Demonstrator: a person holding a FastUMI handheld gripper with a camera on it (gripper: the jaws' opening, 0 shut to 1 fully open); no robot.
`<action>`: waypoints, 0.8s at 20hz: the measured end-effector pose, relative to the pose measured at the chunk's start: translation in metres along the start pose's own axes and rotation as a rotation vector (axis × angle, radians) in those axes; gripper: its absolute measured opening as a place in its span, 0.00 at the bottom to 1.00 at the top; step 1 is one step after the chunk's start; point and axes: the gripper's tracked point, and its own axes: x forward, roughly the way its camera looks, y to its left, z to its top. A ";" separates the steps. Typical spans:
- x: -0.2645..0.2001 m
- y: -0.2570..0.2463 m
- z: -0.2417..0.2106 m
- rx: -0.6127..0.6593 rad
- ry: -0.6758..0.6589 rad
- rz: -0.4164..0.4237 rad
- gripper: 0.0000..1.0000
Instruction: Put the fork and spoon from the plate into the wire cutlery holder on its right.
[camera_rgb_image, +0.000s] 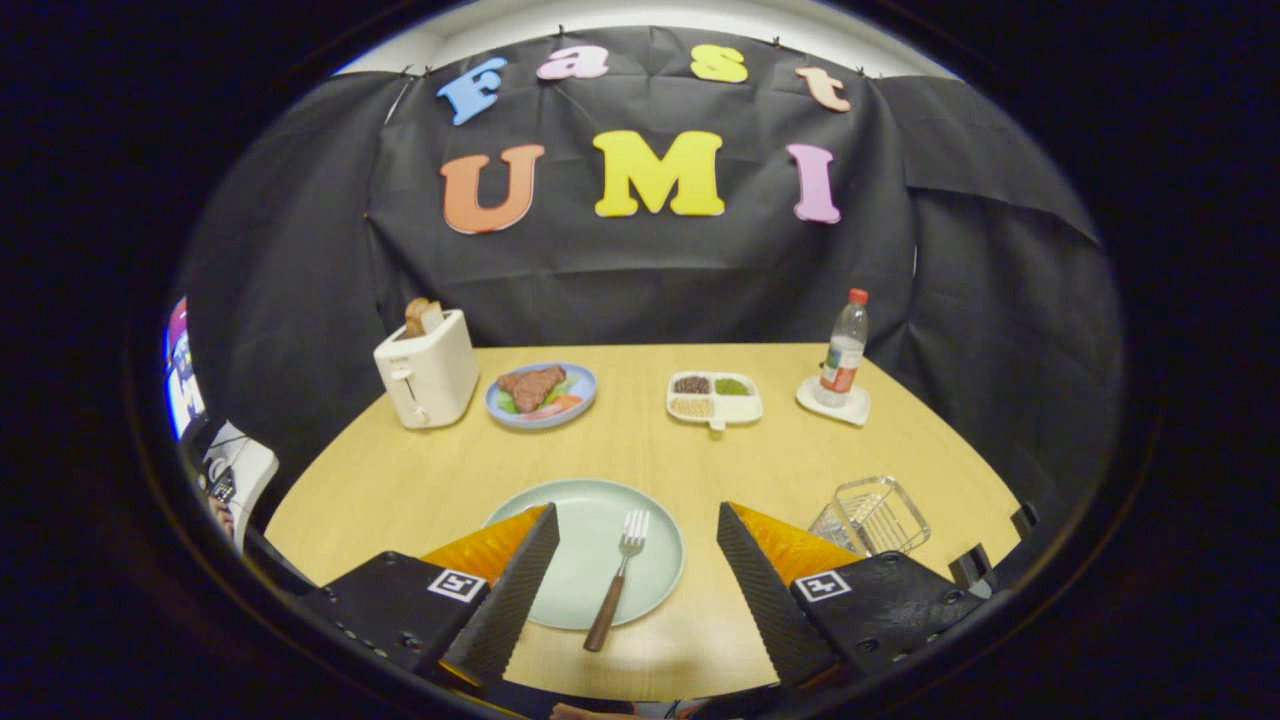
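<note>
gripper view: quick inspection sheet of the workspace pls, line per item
surface: light wooden table, bare between the items.
job's things: wooden-handled metal fork lies on the pale green round plate, handle over the near rim; no spoon seen; clear wire cutlery holder to the plate's right.
clutter: white toaster with bread; blue plate of food; white divided dish; red-capped plastic bottle on a white coaster.
grippers: hand-held gripper open, fingers either side of the fork, touching nothing.
cables: nothing seen.
surroundings: black cloth wall.

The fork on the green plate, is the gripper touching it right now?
Apart. The gripper view shows the gripper open, its fingers spread wide, and the fork lying on the plate between them with bare plate and table on either side.
</note>
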 end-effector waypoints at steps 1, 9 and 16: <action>0.009 0.001 -0.006 -0.003 0.031 0.000 0.96; 0.066 0.016 -0.055 -0.073 0.280 -0.001 0.95; 0.086 0.015 -0.089 -0.045 0.445 -0.011 0.88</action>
